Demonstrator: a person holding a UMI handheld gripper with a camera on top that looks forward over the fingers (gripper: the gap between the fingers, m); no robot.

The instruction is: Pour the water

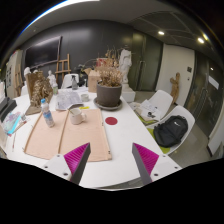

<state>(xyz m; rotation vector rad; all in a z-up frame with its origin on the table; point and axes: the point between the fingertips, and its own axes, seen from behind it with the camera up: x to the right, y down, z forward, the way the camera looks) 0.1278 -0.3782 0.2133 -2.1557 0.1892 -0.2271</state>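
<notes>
**Gripper above the white desk, nothing held**

On the white desk point(120, 140), near its left edge, a clear plastic water bottle point(47, 114) stands upright on a tan paper sheet point(55, 135); its fill level is hard to make out. Just right of it sits a small pale cup point(76, 115), then a brown pot with dried plants point(109, 92). The gripper point(112, 160) hovers with jaws apart, fingers cut off below
</notes>
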